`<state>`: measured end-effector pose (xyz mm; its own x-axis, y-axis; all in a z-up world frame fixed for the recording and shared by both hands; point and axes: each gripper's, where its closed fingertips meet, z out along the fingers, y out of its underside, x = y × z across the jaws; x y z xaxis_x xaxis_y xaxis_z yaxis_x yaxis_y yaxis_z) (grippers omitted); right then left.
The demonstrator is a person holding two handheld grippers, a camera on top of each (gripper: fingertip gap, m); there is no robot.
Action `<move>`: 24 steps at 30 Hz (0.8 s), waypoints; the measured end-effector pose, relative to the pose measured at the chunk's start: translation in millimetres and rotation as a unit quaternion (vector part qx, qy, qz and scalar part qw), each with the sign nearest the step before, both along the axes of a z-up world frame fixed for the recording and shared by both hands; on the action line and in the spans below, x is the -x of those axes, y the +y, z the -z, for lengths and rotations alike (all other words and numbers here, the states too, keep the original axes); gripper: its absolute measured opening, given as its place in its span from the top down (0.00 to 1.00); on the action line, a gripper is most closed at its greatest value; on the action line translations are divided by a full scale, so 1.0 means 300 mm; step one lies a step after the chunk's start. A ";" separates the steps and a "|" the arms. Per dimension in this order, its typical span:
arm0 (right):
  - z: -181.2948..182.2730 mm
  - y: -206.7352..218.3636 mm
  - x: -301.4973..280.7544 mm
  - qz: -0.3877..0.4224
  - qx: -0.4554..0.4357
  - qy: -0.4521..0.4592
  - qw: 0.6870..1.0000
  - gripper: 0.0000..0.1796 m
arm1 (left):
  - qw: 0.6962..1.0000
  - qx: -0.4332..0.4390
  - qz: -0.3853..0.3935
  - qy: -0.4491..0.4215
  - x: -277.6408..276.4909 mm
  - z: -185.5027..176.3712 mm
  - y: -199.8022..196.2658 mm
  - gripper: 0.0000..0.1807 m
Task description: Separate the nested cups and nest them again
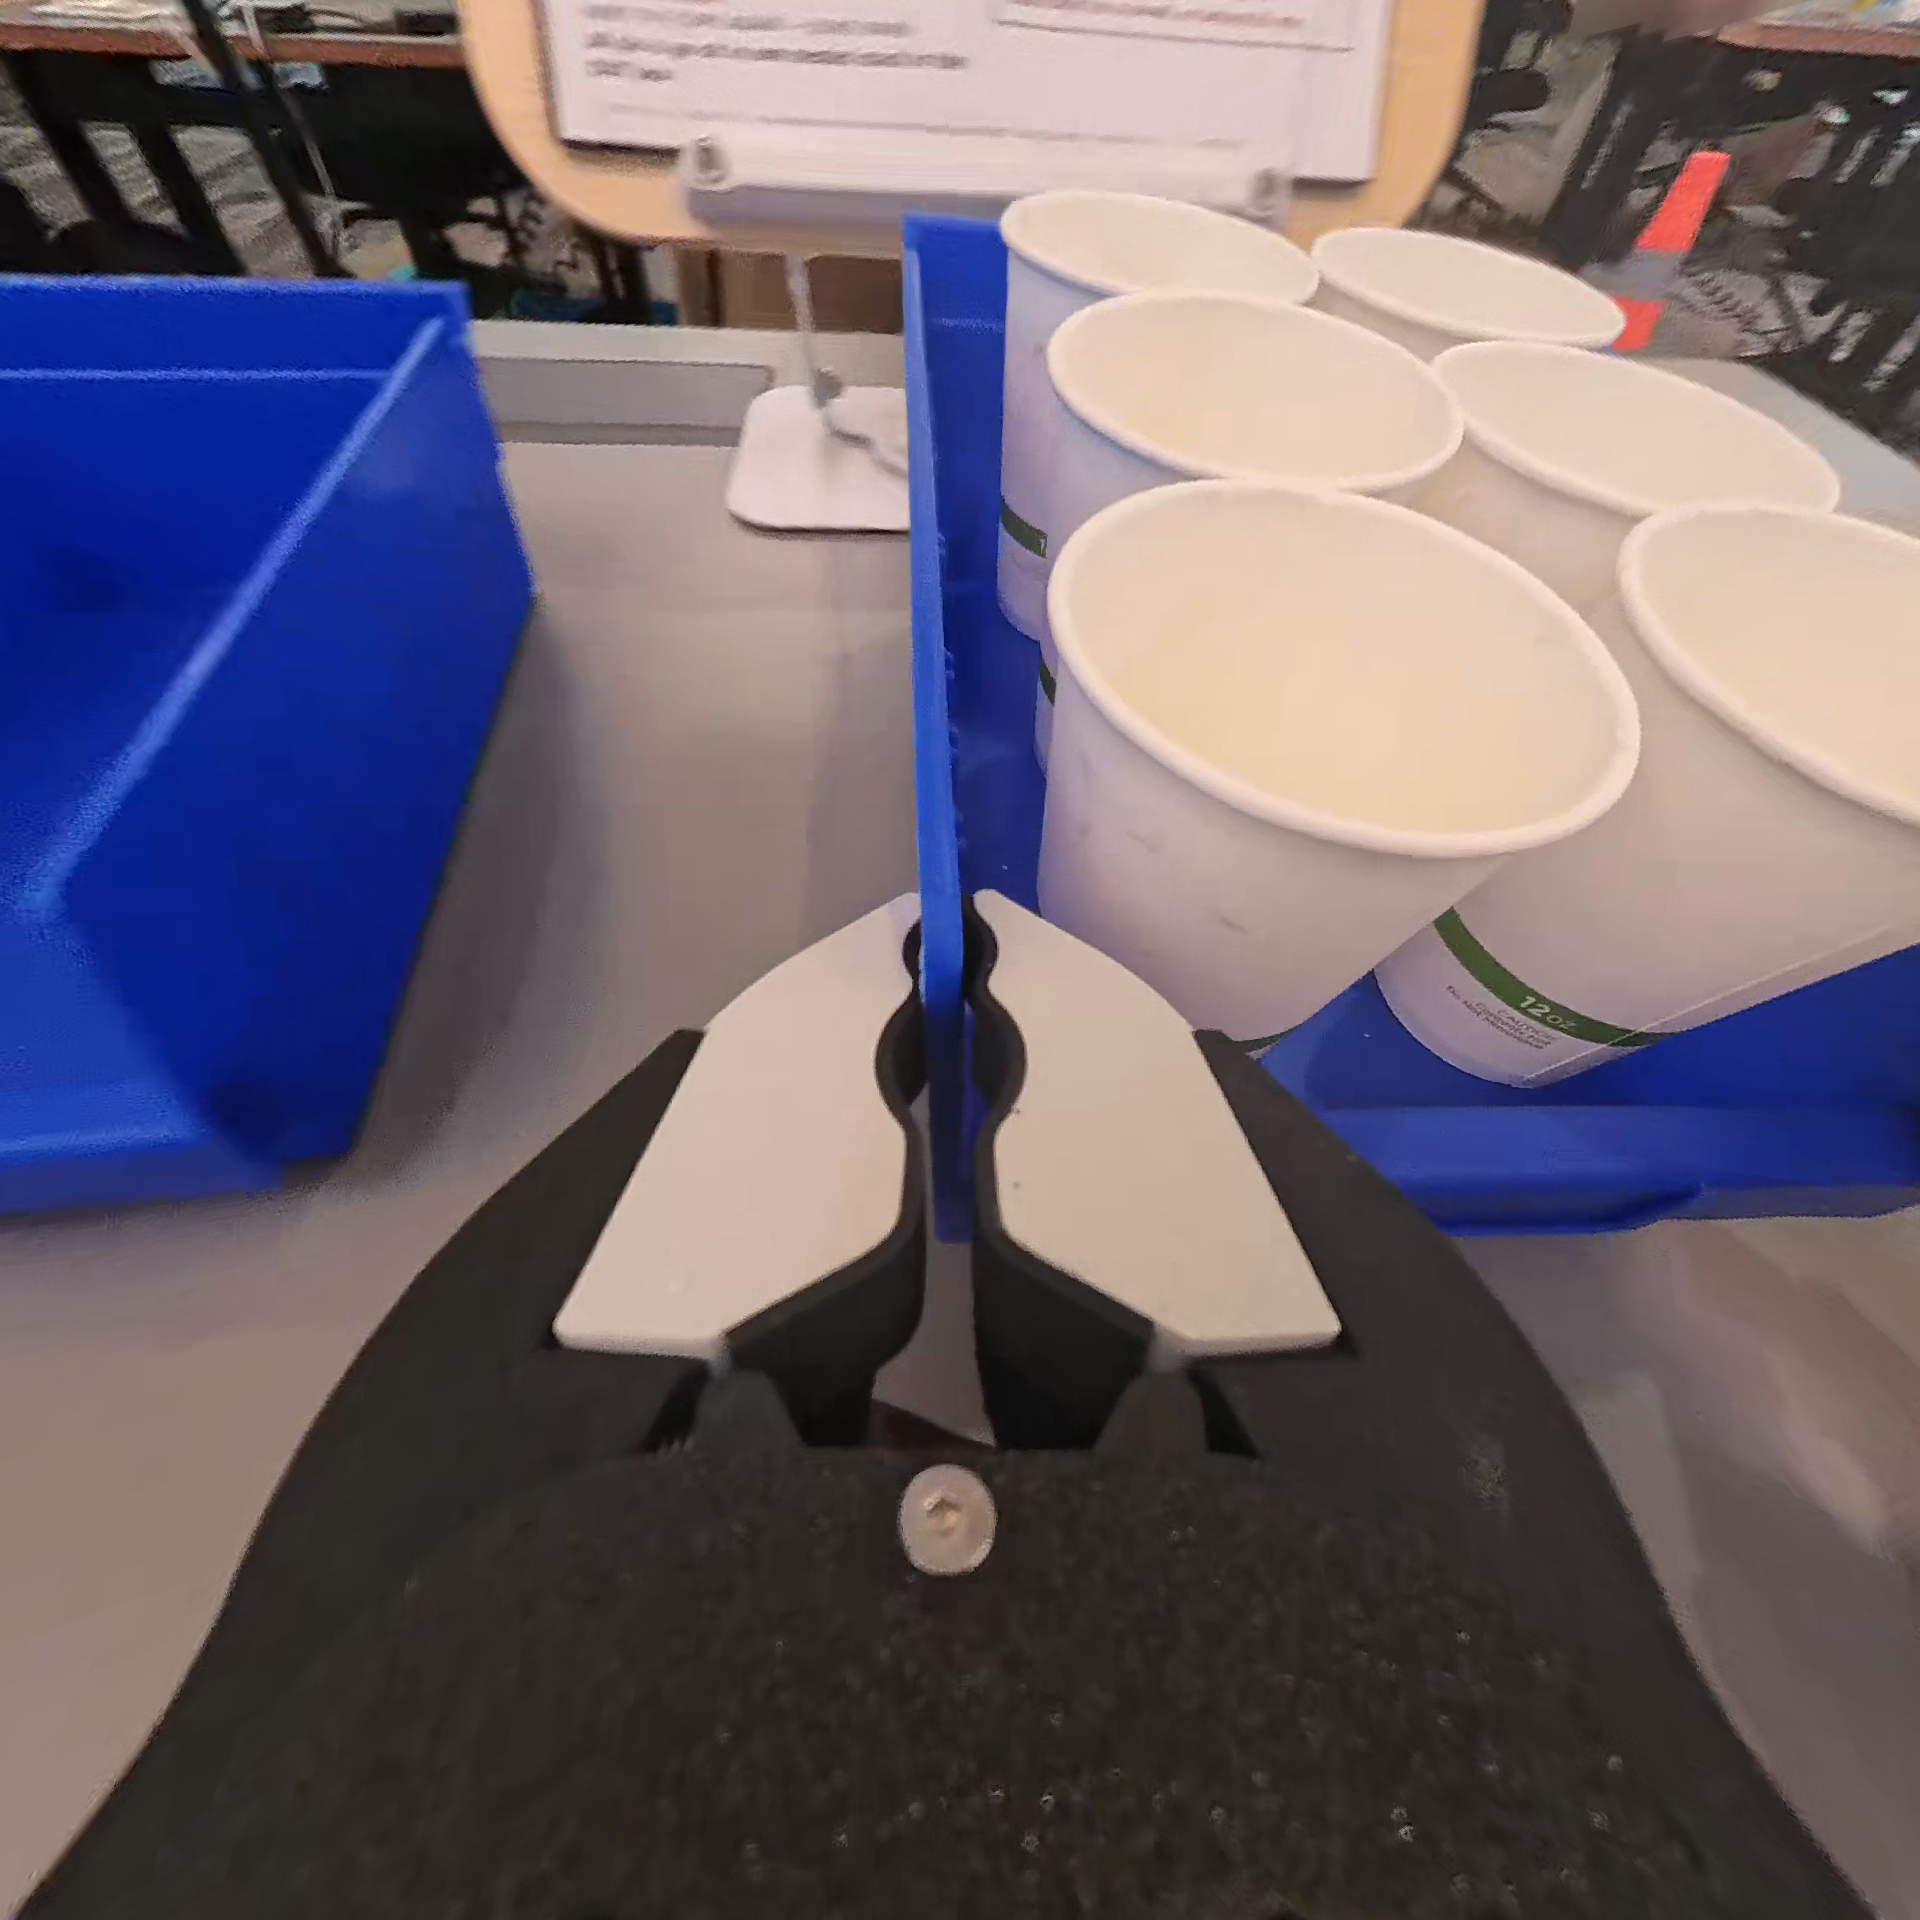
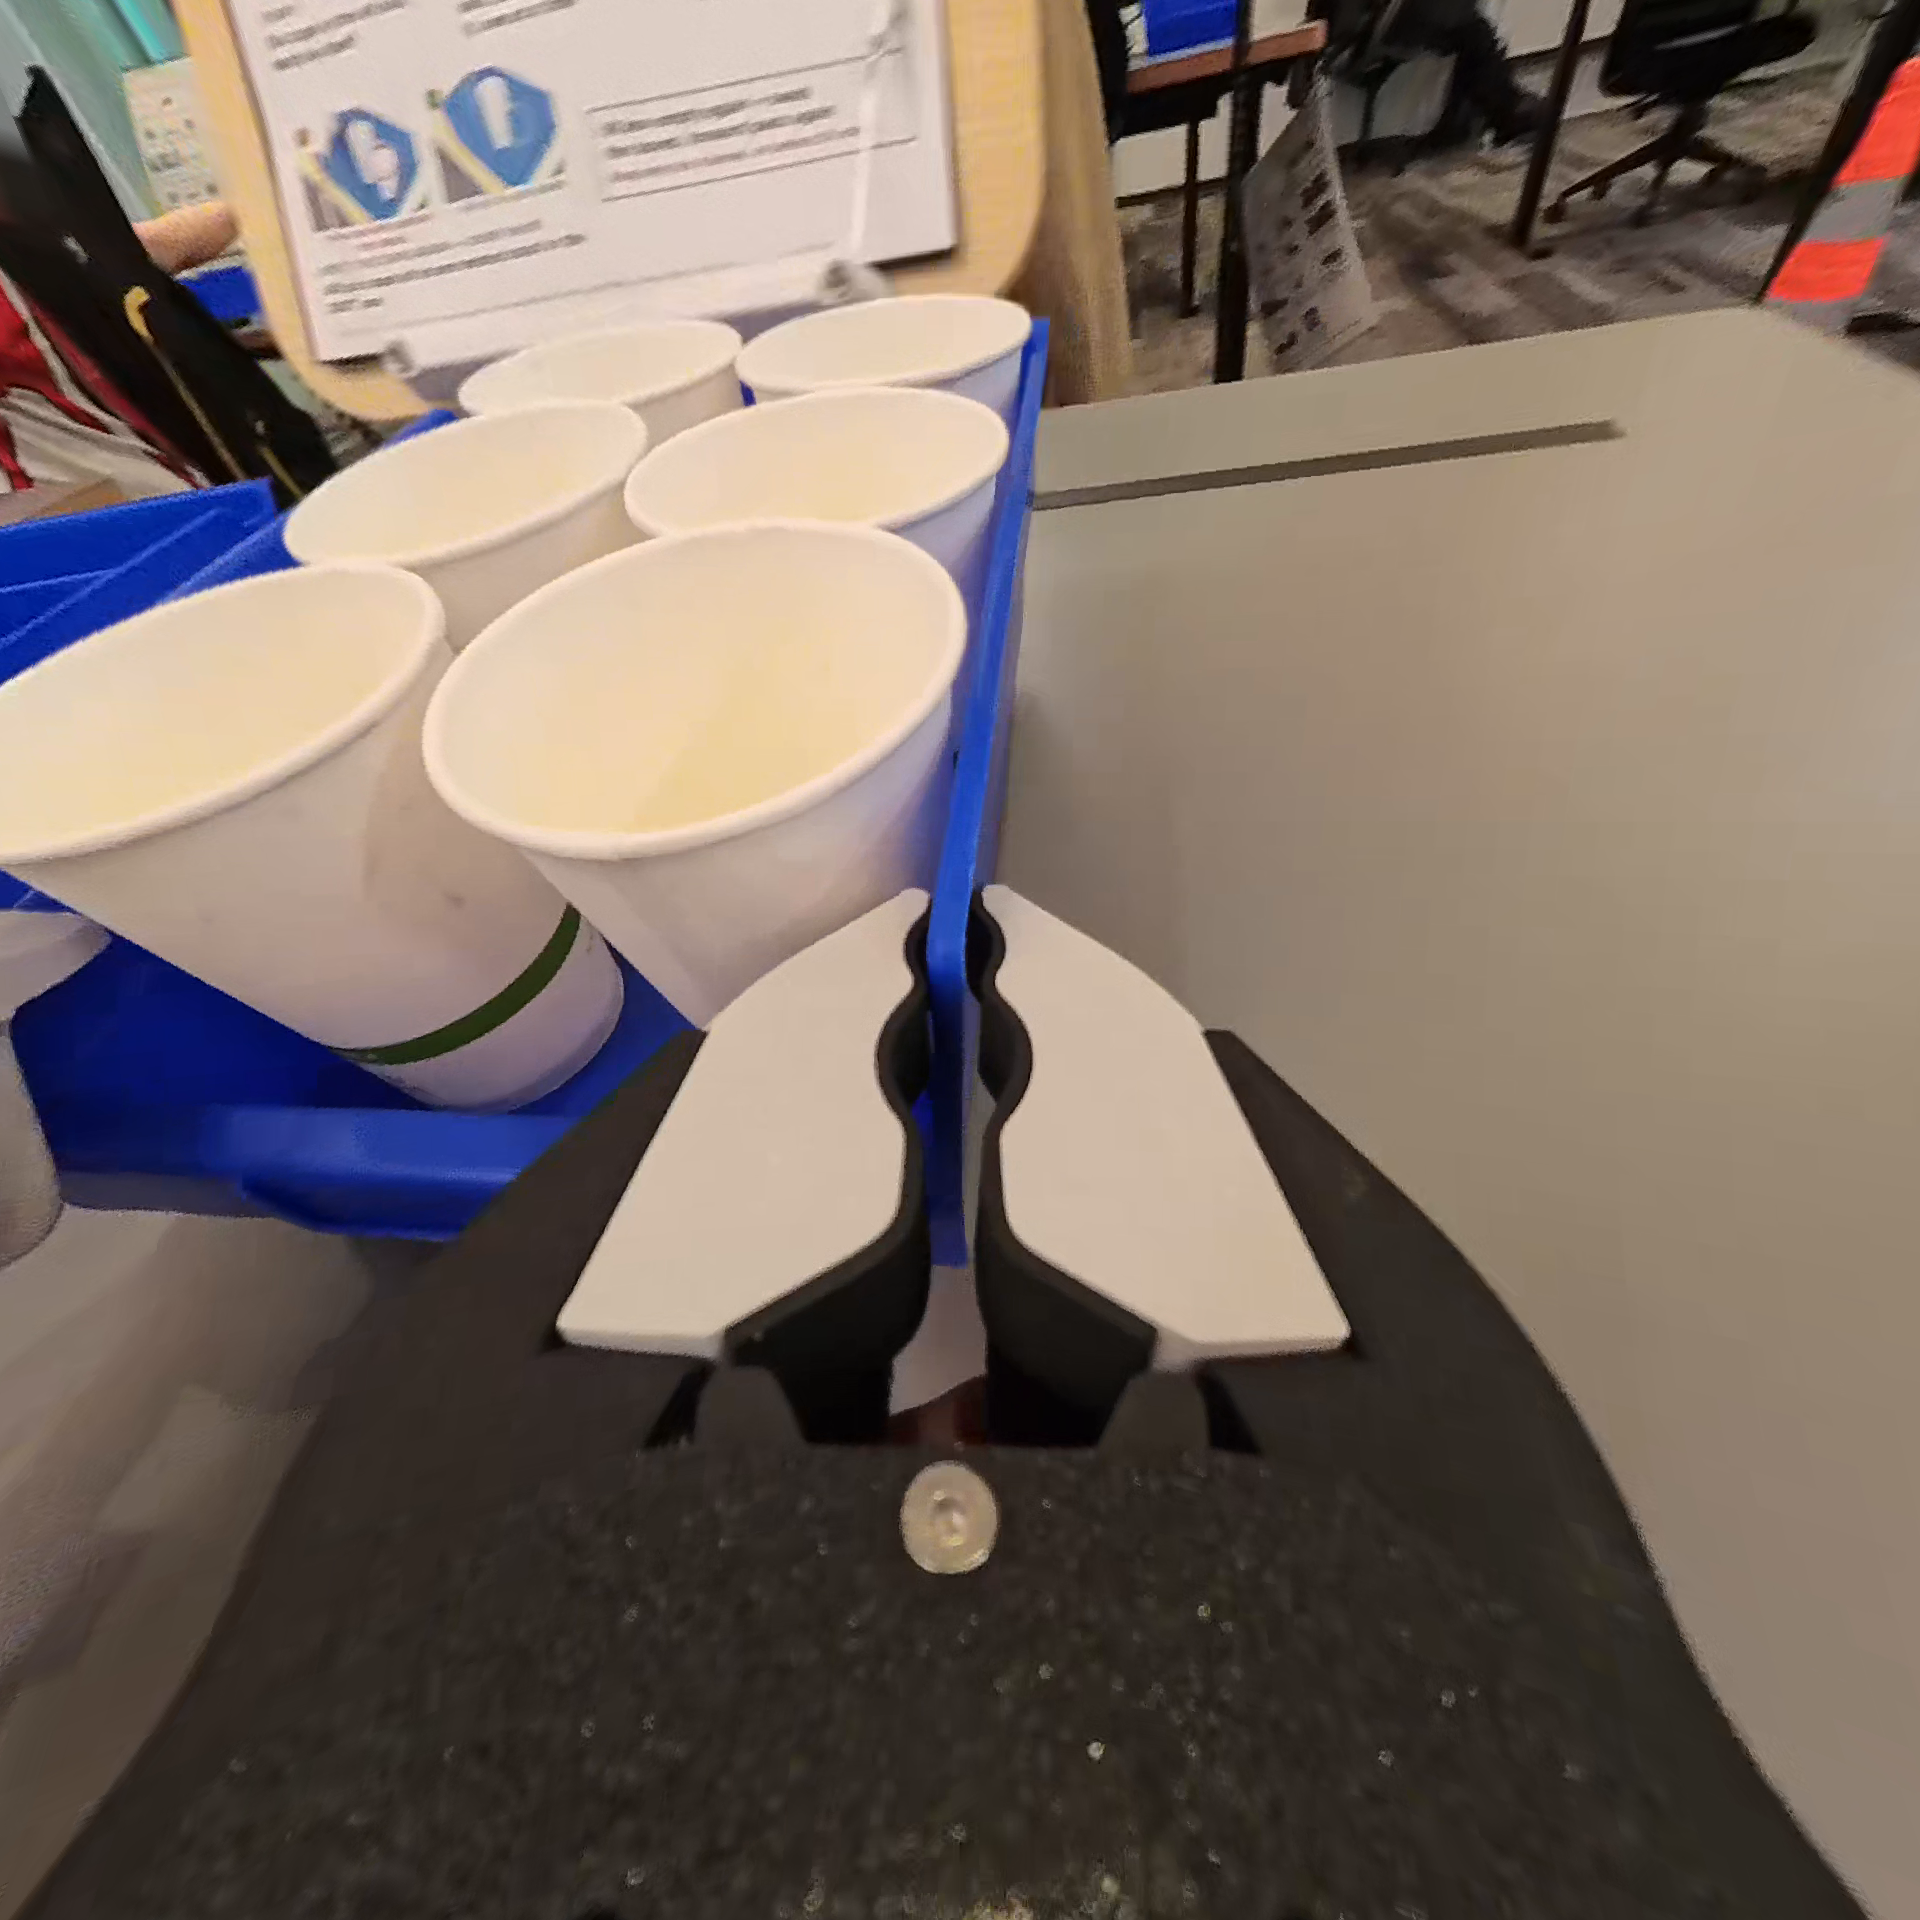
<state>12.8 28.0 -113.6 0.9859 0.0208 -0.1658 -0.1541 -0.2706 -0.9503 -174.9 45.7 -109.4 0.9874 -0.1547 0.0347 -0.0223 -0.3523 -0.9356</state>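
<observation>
At lower centre of each view, the left gripper and right gripper pinch the blue bin walls; the light, crushable paper cups want gentle rim grips.

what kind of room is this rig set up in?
Likely an office or lab workspace turned data-collection station: grey table, propped instruction sheet, office chair on carpet behind, blue bin of paper cups.
</observation>
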 end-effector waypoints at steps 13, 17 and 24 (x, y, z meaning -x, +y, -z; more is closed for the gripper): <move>0.026 -0.009 0.201 -0.060 0.010 0.011 0.998 0.92 | 0.999 0.023 -0.027 -0.019 0.219 0.072 -0.045 0.76; 0.001 -0.116 0.179 -0.092 -0.009 0.014 0.996 0.79 | 0.998 0.054 0.019 -0.021 0.255 0.110 -0.168 0.66; -0.010 -0.381 0.274 -0.236 -0.049 0.006 0.970 0.86 | 0.998 0.019 -0.015 -0.056 0.632 0.085 -0.370 0.69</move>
